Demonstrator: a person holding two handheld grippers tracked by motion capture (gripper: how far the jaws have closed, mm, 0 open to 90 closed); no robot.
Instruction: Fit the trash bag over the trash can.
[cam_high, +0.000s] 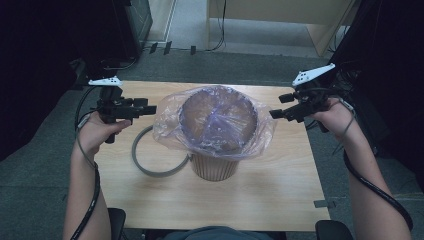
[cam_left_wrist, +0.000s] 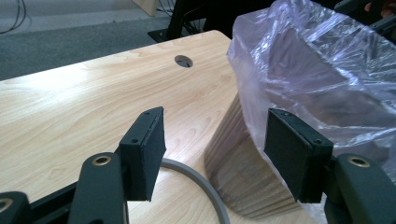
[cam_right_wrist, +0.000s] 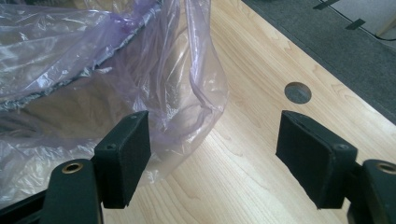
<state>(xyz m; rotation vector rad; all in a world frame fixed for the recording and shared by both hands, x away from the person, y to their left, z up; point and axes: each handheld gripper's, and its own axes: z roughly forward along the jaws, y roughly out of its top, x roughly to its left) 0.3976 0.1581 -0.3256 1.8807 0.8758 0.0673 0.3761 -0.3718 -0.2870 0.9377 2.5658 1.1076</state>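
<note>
A ribbed beige bin (cam_high: 214, 167) stands in the middle of the wooden table (cam_high: 280, 190). A thin purple-tinted plastic bag (cam_high: 218, 120) lines it and hangs loosely over its rim. A grey ring (cam_high: 142, 165) lies flat on the table against the bin's left side. My left gripper (cam_high: 150, 109) hovers just left of the bag's edge, open and holding nothing. In the left gripper view the jaws (cam_left_wrist: 217, 149) stand apart in front of the bin's wall (cam_left_wrist: 243, 177) and the bag (cam_left_wrist: 317, 70). My right gripper (cam_high: 272, 114) hovers open at the bag's right edge. The right gripper view puts the bag's hanging fold (cam_right_wrist: 187, 93) just beyond its left pad (cam_right_wrist: 126, 158).
The table has a round cable hole (cam_left_wrist: 183, 60) near its far left edge and another hole (cam_right_wrist: 297, 92) near its far right edge. Grey carpet surrounds the table. Dark equipment stands at the back left and right. Cables trail from both grippers along the forearms.
</note>
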